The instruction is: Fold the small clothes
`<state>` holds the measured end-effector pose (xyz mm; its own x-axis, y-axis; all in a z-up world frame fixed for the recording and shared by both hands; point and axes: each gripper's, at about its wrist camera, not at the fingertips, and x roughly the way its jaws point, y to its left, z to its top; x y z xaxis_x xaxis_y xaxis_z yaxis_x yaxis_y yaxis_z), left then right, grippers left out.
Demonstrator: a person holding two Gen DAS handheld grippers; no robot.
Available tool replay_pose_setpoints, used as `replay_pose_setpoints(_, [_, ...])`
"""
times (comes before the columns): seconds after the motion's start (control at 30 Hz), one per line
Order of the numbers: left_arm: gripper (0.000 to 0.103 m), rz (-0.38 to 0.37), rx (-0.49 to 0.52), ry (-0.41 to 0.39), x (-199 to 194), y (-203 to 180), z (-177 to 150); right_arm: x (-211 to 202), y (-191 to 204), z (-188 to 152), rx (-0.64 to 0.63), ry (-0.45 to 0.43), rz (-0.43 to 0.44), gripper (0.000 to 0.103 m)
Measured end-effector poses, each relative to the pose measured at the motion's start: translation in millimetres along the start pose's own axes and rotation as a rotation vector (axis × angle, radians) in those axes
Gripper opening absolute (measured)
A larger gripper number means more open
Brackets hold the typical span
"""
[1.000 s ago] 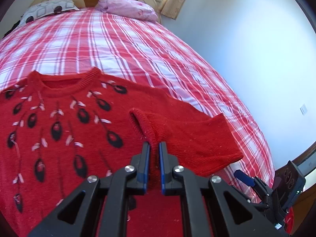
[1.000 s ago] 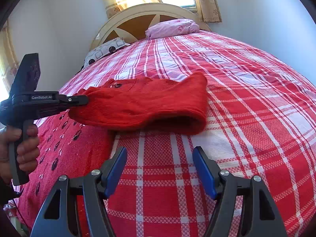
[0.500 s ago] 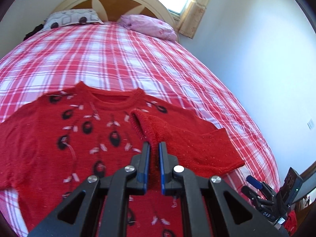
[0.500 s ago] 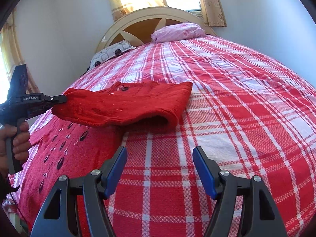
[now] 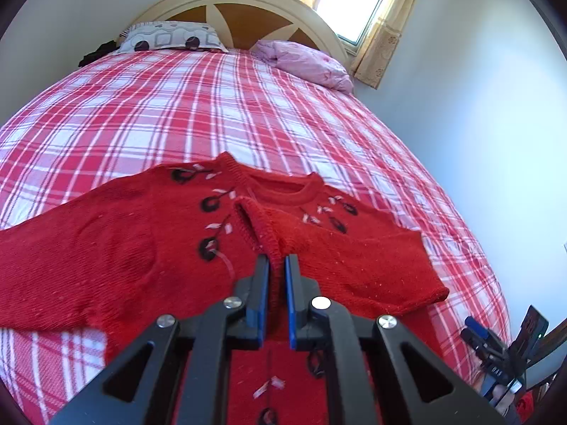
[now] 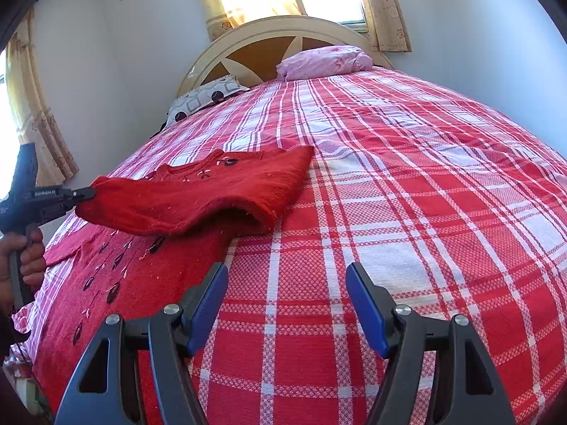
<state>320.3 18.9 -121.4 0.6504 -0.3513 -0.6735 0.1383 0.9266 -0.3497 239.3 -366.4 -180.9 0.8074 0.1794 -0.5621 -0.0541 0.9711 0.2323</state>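
A small red knitted sweater (image 5: 117,248) with black and white flower motifs lies front up on the plaid bed. My left gripper (image 5: 277,265) is shut on the cuff of its right sleeve (image 5: 354,265) and holds the sleeve lifted and folded across the chest. In the right wrist view the left gripper (image 6: 83,194) shows at the far left, holding the raised sleeve (image 6: 198,194) above the sweater body (image 6: 141,276). My right gripper (image 6: 287,283) is open and empty, above bare bedspread to the right of the sweater. The right gripper also shows in the left wrist view (image 5: 478,336).
The bed (image 6: 425,177) has a red and white plaid cover. A patterned pillow (image 5: 170,37) and a pink pillow (image 5: 304,63) lie by the arched headboard (image 5: 248,3). A white wall runs close along the bed's right side.
My left gripper has carried the sleeve cuff further left across the sweater's chest. The sleeve fold has moved inward. The right gripper has stayed open and about in place.
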Motion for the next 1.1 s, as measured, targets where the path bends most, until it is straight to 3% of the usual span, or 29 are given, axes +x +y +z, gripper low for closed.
replay_pose_setpoints(0.23, [0.009, 0.032, -0.049, 0.009, -4, 31, -3, 2, 0, 0, -0.011, 0.018, 0.049, 0.069])
replay_pose_setpoints(0.7, [0.009, 0.079, -0.100, 0.005, -22, 73, -15, 4, 3, -2, -0.019, 0.026, 0.045, 0.069])
replay_pose_setpoints(1.1, [0.009, 0.076, -0.144, 0.035, -17, 90, -36, 4, 3, -2, -0.020, 0.026, 0.046, 0.070])
